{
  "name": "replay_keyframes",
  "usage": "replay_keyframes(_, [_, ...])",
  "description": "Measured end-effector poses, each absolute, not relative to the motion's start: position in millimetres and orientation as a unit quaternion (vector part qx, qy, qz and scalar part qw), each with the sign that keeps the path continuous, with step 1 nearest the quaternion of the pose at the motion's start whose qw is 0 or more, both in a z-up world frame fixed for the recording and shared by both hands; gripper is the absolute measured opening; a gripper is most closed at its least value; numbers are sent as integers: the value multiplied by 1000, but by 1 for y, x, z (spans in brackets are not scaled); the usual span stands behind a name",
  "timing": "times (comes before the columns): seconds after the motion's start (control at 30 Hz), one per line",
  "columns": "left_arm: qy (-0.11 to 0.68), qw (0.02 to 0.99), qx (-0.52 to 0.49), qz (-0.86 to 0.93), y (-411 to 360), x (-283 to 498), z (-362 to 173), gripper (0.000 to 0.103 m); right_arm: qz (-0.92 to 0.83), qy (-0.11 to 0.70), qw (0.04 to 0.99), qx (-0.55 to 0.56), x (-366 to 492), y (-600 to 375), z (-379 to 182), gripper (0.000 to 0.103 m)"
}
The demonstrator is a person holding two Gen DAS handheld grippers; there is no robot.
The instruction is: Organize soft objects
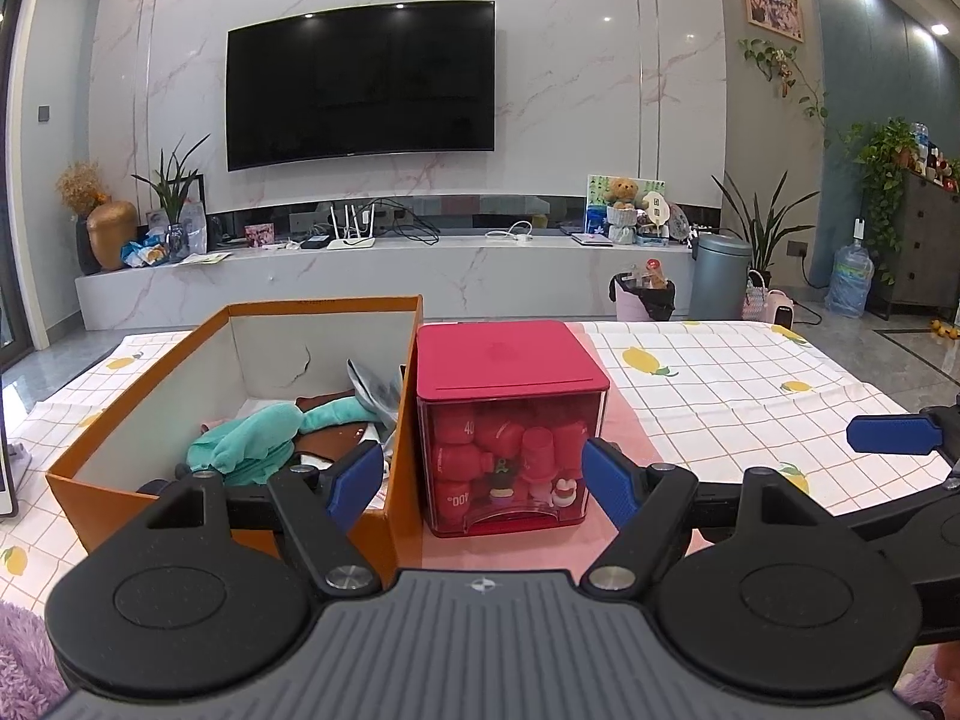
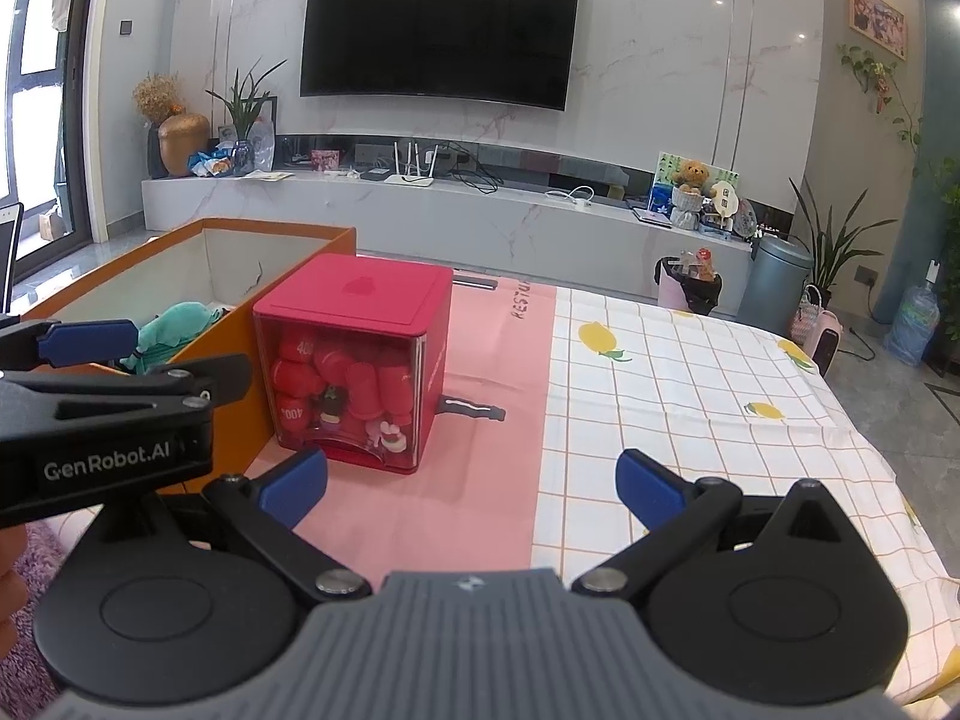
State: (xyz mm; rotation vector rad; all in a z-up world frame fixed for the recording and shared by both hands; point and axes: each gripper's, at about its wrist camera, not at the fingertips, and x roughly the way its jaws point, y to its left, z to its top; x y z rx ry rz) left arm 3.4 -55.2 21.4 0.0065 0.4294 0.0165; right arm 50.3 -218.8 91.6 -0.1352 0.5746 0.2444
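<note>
A: Where do the soft things lie?

B: A teal plush (image 1: pixel 252 435) rests inside the orange box (image 1: pixel 150 384) on the desk (image 1: pixel 720 384), on top of a brown item and some grey cloth. From the right wrist view the plush (image 2: pixel 180 321) shows just over the box wall (image 2: pixel 240 324).

A: And beside the box?

B: A red case (image 1: pixel 510 420) with a clear front stands touching the box's right wall, on a pink mat (image 2: pixel 480 360). Red pieces fill it.

A: How does each claw stand?

B: The left claw (image 1: pixel 483 483) is spread wide and holds nothing; one finger sits over the box's near corner, the other before the case. The right claw (image 2: pixel 471 486) is also wide and bare, hovering over the mat near the case. The left claw (image 2: pixel 84 339) juts into the right view from the left edge.
</note>
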Motion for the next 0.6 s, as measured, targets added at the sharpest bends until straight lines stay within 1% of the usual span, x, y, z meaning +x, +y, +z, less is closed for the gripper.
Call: replay_keyframes(0.6, [216, 976, 6, 13, -57, 5, 20, 88, 119, 288, 948, -70, 51, -217, 91, 100])
